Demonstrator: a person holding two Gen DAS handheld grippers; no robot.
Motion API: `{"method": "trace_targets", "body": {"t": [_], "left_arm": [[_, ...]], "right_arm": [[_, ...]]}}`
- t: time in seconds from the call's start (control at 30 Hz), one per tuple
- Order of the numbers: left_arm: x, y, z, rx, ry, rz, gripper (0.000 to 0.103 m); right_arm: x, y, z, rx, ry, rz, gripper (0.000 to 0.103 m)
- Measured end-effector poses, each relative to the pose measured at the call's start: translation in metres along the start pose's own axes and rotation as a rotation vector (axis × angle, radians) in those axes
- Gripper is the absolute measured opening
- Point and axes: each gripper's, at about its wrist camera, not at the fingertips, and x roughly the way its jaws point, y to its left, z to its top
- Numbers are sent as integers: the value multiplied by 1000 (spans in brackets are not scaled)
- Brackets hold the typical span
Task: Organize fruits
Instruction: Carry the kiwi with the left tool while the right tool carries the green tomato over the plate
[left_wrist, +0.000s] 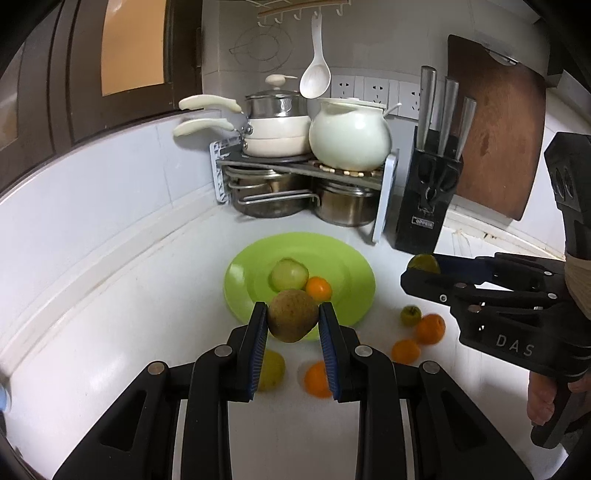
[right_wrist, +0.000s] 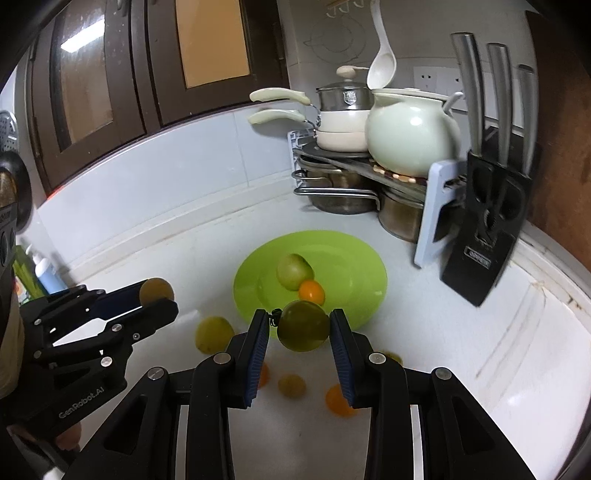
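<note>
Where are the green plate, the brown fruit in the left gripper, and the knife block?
green plate (left_wrist: 343, 258), left wrist view, bare rim at the back.
brown fruit (left_wrist: 292, 315), left wrist view, middle of its skin.
knife block (right_wrist: 484, 236), right wrist view, black front face.

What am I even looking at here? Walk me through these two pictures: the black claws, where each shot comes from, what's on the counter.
No robot here: a person carries a two-finger tool in each hand, with a camera looking along its fingers.

The left camera's picture shows the left hand-held gripper shut on a brownish fruit, with the other tool at its right edge. The right camera's picture shows the right hand-held gripper shut on a dark green fruit.

Ahead, on the white counter, a green plate holds a pale green fruit and a small orange. More oranges and greenish fruits lie loose on the counter near the plate. Behind stand stacked pots, a knife block and a cutting board.
</note>
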Motion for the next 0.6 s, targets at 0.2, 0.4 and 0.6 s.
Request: {"method": "trace_targets", "body": {"t": [0.2,0.4,0.6], "left_arm": [[21,5,26,7,10,-7,28],[51,15,51,2,47,-25,28],[87,27,67,-24,107,-41,28]], "right_arm": [[16,-5,27,-38,-2,6,35],[40,-11,52,-65,25,10,35],[70,-18,71,-85,64,11,35]]}}
